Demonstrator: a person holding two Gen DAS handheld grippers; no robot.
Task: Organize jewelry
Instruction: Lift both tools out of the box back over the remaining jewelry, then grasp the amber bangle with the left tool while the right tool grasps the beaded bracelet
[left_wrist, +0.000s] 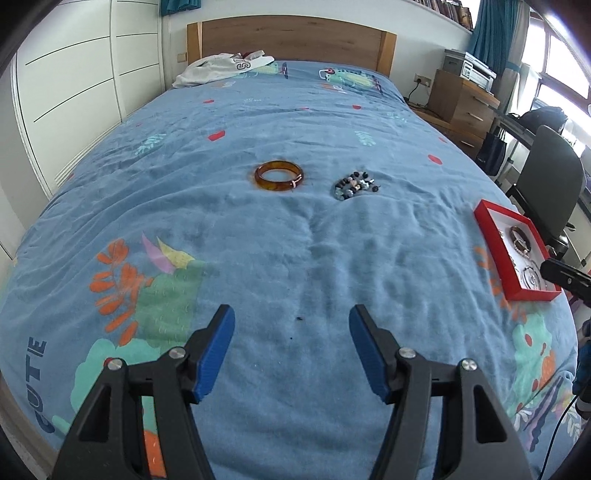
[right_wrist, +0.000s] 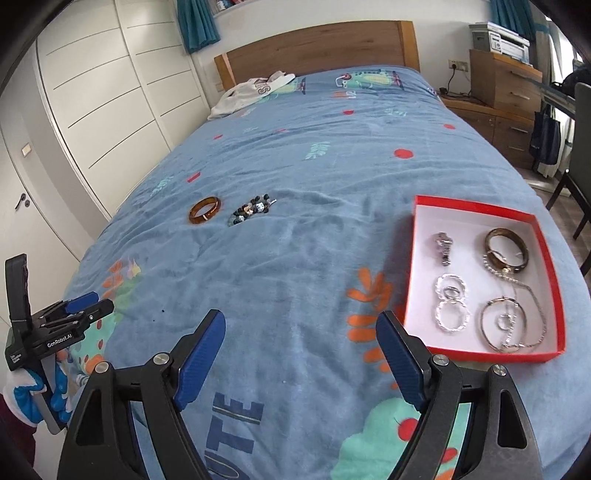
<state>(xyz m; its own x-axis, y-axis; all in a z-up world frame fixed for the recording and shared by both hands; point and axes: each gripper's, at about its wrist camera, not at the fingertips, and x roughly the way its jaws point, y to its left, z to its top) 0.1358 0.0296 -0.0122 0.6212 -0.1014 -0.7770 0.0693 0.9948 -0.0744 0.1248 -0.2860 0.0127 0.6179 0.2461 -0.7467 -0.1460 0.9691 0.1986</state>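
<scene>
An amber bangle (left_wrist: 279, 176) lies on the blue bedspread, with a beaded bracelet (left_wrist: 355, 183) just to its right; both also show in the right wrist view, the bangle (right_wrist: 205, 209) and the beads (right_wrist: 253, 211). A red box (right_wrist: 546, 236) with a white inside sits at the bed's right and holds a dark bangle (right_wrist: 506, 250), silver rings (right_wrist: 451, 302), a chain and hoops. It shows in the left wrist view too (left_wrist: 495, 254). My left gripper (left_wrist: 291, 325) is open and empty, well short of the bangle. My right gripper (right_wrist: 301, 332) is open and empty, left of the box.
A white garment (left_wrist: 221, 68) lies by the wooden headboard (left_wrist: 291, 38). White wardrobe doors (right_wrist: 96, 96) line the left side. A wooden drawer unit (right_wrist: 506, 85) with a printer and a dark chair (left_wrist: 550, 184) stand to the right of the bed.
</scene>
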